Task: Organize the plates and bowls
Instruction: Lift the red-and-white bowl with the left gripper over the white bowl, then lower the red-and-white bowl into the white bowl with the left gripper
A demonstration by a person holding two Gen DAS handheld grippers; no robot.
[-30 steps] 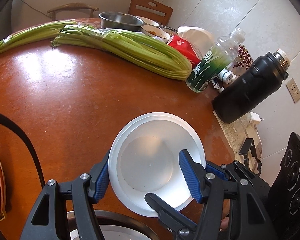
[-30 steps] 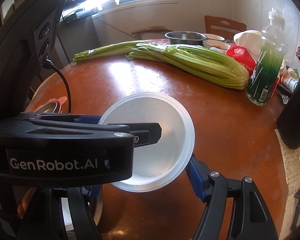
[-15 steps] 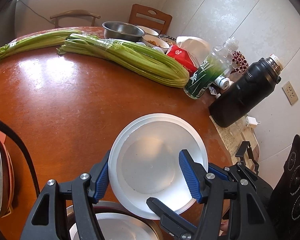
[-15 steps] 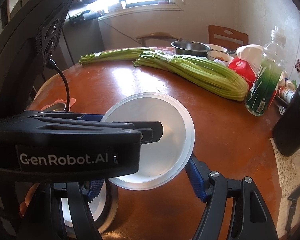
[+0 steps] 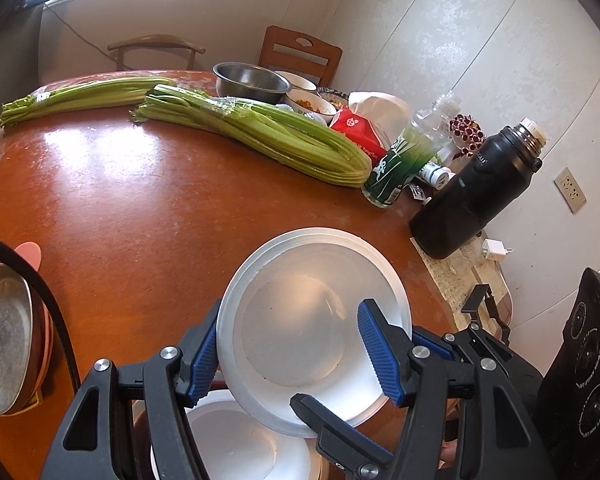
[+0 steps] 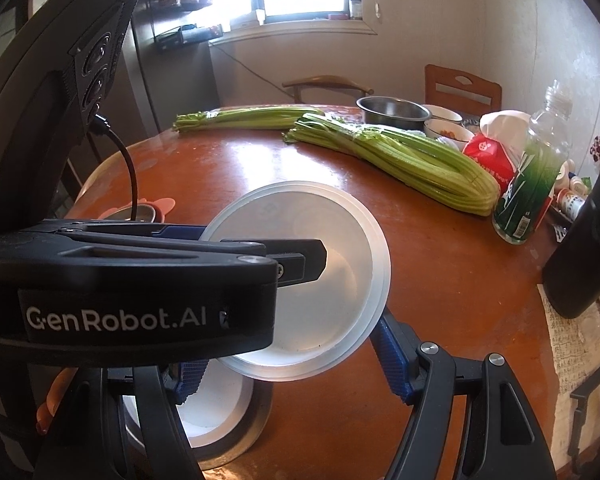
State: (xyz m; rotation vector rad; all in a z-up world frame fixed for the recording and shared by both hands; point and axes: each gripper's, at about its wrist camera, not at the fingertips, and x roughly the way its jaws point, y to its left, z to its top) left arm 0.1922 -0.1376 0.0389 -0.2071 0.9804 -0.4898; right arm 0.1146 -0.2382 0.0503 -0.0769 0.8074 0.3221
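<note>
A stack of white bowls (image 5: 300,332) hangs above the brown table (image 5: 140,200); it also shows in the right wrist view (image 6: 332,280). My left gripper (image 5: 292,356) holds the stack: one blue pad (image 5: 202,356) is outside the left wall, the other (image 5: 376,352) inside the bowl. My right gripper (image 6: 288,364) straddles the stack from the right; its blue pad (image 6: 392,360) sits under the right rim. Below lies another white bowl (image 5: 236,444) in a steel bowl (image 6: 244,436).
Two celery bunches (image 5: 260,136), a steel bowl (image 5: 252,80), small dishes, a red pack, a green bottle (image 5: 404,160) and a black flask (image 5: 476,192) crowd the far and right side. A metal dish on pink plates (image 5: 4,336) sits left.
The white bowl stack has lifted and tilted, pulling back toward the near edge. The white bowl in the steel bowl below has come into fuller view.
</note>
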